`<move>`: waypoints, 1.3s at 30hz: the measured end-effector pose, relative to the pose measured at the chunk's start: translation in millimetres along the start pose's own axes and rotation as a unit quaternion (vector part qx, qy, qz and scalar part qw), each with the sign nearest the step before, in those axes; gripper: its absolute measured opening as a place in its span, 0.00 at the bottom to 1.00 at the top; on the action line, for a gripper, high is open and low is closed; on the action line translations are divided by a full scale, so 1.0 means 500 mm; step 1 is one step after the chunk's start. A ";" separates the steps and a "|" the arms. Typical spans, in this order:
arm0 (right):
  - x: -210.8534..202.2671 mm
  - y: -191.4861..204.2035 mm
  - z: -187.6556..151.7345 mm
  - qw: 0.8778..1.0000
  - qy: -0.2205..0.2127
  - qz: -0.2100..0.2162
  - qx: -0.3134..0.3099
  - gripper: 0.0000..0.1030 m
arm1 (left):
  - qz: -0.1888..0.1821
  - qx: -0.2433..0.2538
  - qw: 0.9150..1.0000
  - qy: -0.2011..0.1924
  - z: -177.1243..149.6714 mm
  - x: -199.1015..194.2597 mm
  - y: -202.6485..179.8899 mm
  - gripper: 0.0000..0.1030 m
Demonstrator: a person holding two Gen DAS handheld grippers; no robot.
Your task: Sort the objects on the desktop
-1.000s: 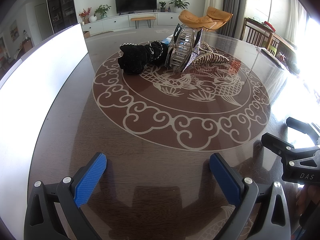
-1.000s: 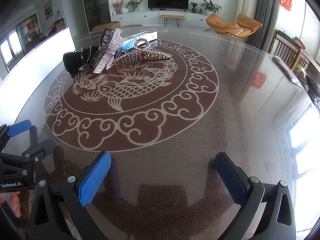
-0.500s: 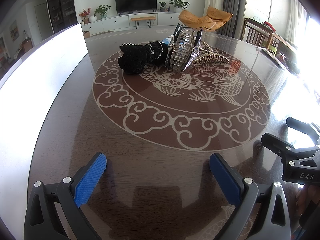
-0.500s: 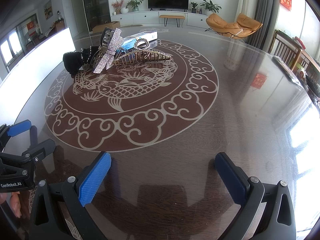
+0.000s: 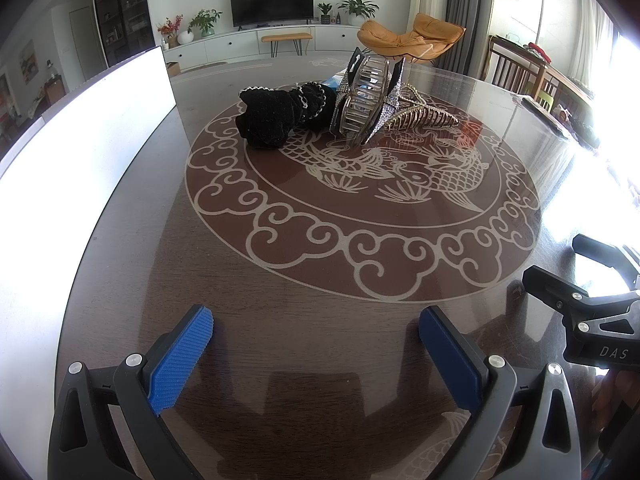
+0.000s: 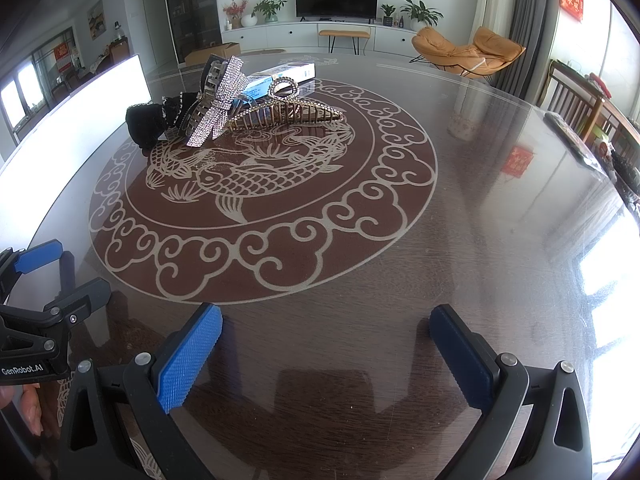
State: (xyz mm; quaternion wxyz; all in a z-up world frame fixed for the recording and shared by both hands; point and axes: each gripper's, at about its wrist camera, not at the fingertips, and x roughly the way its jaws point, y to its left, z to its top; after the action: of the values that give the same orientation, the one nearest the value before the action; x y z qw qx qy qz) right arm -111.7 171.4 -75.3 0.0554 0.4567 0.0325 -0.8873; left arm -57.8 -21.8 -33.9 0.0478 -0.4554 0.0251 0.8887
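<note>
Left wrist view showed the tabletop (image 5: 132,240), dark wood under glass with a pale fish-and-cloud medallion (image 5: 360,208) that served as the landmark. At the medallion's far edge lay the objects in one touching cluster: a black scrunchie (image 5: 272,120) on its left part, a rhinestone bow clip (image 5: 366,100) propped upright against it, and a gold claw clip (image 5: 420,118) to the right. The left gripper (image 5: 316,344) stood wide open near the medallion's near rim, blue pads well apart, holding nothing. The right gripper (image 5: 576,276) showed at the right edge of the same view, its body lettered "DAS"; from there its opening could not be judged.

The right wrist camera added what the first hid: a blue and white box (image 6: 280,74) behind the cluster, just past the medallion's far rim, its print too small to read. There the scrunchie (image 6: 148,120), bow clip (image 6: 218,102) and claw clip (image 6: 288,114) appeared side on. The right gripper (image 6: 324,340) was spread fully and empty, on the medallion's near side. The left gripper (image 6: 60,270) at the left edge bore "GenRobot.AI".
</note>
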 end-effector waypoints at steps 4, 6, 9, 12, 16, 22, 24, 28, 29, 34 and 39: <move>0.000 0.000 0.000 1.000 0.000 0.000 0.000 1.00 | 0.000 0.000 1.000 0.000 0.000 0.000 0.000 1.00; -0.001 0.000 0.000 1.000 0.000 0.000 0.000 1.00 | 0.000 0.000 1.000 0.000 0.000 0.000 0.000 1.00; 0.000 0.000 0.000 1.000 0.000 0.000 0.000 1.00 | -0.005 0.000 1.000 0.000 -0.002 0.001 0.003 1.00; 0.000 0.000 0.000 1.000 0.000 0.000 0.000 1.00 | -0.009 0.006 1.000 -0.001 -0.006 0.001 0.003 1.00; 0.000 0.000 0.000 1.000 0.000 0.000 0.000 1.00 | -0.007 0.008 1.000 0.000 -0.004 0.002 0.001 1.00; 0.000 0.000 0.000 1.000 0.000 0.000 0.000 1.00 | -0.001 0.002 1.000 0.006 0.040 0.032 0.021 1.00; -0.001 0.000 0.000 1.000 0.000 0.000 0.000 1.00 | 0.005 -0.005 1.000 0.007 0.068 0.052 0.045 1.00; 0.000 0.000 0.000 1.000 0.000 0.000 0.000 1.00 | 0.039 -0.054 0.998 0.006 0.122 0.088 0.105 1.00; 0.000 0.000 0.000 1.000 0.000 0.000 0.000 1.00 | 0.041 -0.056 0.998 0.006 0.134 0.097 0.112 1.00; 0.000 0.000 0.000 1.000 0.000 0.000 0.000 1.00 | 0.026 0.003 1.000 0.009 0.199 0.135 0.110 1.00; -0.001 0.000 0.000 1.000 0.000 0.000 0.000 1.00 | 0.048 0.050 0.998 0.002 0.268 0.158 0.098 1.00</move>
State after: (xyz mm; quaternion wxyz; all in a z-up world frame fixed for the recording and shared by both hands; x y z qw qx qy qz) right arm -111.6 171.2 -75.0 0.0554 0.4567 0.0324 -0.8873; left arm -217.1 -53.9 -19.9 0.0274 -0.4527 0.0915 0.8865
